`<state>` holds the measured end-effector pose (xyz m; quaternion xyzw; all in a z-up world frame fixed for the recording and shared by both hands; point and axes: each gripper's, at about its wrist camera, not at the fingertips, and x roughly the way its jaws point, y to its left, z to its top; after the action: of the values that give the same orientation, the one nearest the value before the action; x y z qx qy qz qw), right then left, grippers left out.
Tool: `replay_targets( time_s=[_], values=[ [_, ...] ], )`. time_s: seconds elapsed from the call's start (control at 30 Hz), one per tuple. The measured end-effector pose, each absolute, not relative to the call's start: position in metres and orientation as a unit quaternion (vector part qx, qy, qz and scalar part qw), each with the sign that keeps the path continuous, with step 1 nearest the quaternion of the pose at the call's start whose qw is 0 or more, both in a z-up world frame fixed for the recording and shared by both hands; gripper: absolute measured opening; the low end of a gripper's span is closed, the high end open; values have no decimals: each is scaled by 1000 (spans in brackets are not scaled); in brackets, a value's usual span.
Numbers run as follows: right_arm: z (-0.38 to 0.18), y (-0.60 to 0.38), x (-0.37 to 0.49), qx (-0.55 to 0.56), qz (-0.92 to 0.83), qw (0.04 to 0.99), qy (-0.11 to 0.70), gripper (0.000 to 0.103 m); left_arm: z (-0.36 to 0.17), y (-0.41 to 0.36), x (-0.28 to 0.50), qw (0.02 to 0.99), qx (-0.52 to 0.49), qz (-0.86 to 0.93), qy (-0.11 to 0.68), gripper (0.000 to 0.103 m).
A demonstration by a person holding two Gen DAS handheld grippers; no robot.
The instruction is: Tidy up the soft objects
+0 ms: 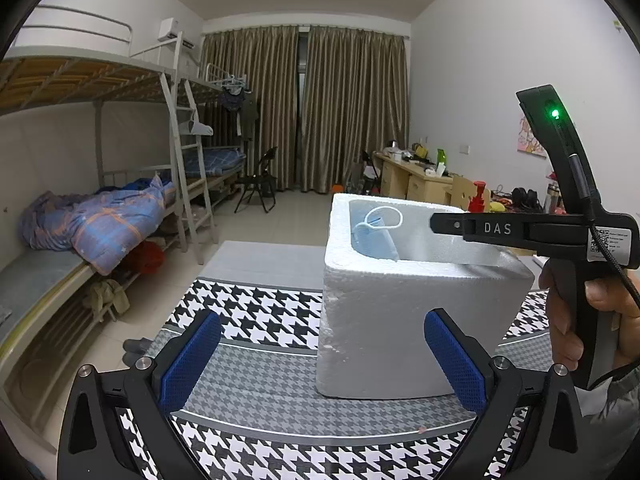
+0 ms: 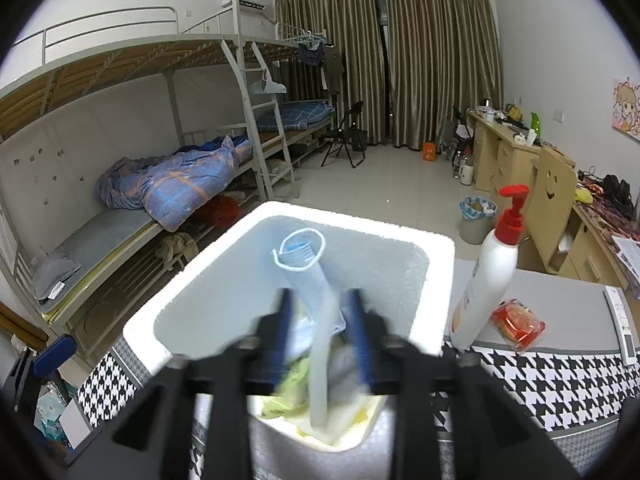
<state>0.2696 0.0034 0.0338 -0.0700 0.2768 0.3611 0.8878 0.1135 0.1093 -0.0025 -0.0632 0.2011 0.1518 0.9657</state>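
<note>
Blue pads fill the bottom of the left wrist view: the left claw [image 1: 322,364] stands wide apart, holding nothing, low over the houndstooth surface [image 1: 256,312] with the foam box [image 1: 400,320] just ahead, centre right. Over the box rim at right frame hangs the right claw [image 1: 436,224], gripped by a hand [image 1: 576,308] at the right edge.

Switch to the right wrist view and the right claw [image 2: 320,336] sits bottom centre, blurred, over the open foam box [image 2: 436,300]. A pale blue mask [image 2: 308,276] runs up between its pads, ear loop toward the box's far wall, middle of frame. The pads look close on either side of it, but through the blur I cannot tell whether they are pinching it or just apart. In the left view the mask [image 1: 374,238] leans against the box's inner left wall.

Step in hand, I'd say: dropping the mask in. Do it well by getting the claw well below the rim before parting, so the light mask and its loop don't snag a pad and ride back out. The left claw could steady the box.

Hard to read: yellow-green soft stuff [image 2: 296,380] under the claw is smeared and half covered. Most of the box floor is hidden. A pump bottle [image 2: 490,280] and red packet [image 2: 518,324] stand right of the box.
</note>
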Motion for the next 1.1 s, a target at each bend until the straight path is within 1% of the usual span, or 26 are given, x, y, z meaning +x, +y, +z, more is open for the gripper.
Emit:
replay_targets(
  time_s=[0.07, 0.43, 0.67, 0.73, 0.8, 0.87, 1.1],
  values=[
    [36, 2, 266, -74, 359, 891, 267, 65, -2, 109, 114, 966, -63, 151, 201, 102],
    [42, -8, 262, -68, 360, 894, 260, 65, -2, 110, 112, 966, -62, 155, 200, 102],
    [54, -26, 250, -65, 345, 906, 238, 79, 2, 106, 111, 966, -57, 157, 197, 102],
    [56, -30, 247, -64, 342, 908, 234, 81, 4, 103, 112, 966, -55, 157, 197, 102],
    [58, -36, 244, -57, 339, 910, 233, 89, 5, 101, 112, 966, -54, 156, 197, 102],
    [60, -42, 241, -49, 332, 914, 228, 93, 6, 98, 111, 967, -53, 155, 197, 102],
    [62, -58, 229, -35, 327, 918, 222, 98, 12, 91, 110, 968, -45, 152, 195, 102]
  ],
)
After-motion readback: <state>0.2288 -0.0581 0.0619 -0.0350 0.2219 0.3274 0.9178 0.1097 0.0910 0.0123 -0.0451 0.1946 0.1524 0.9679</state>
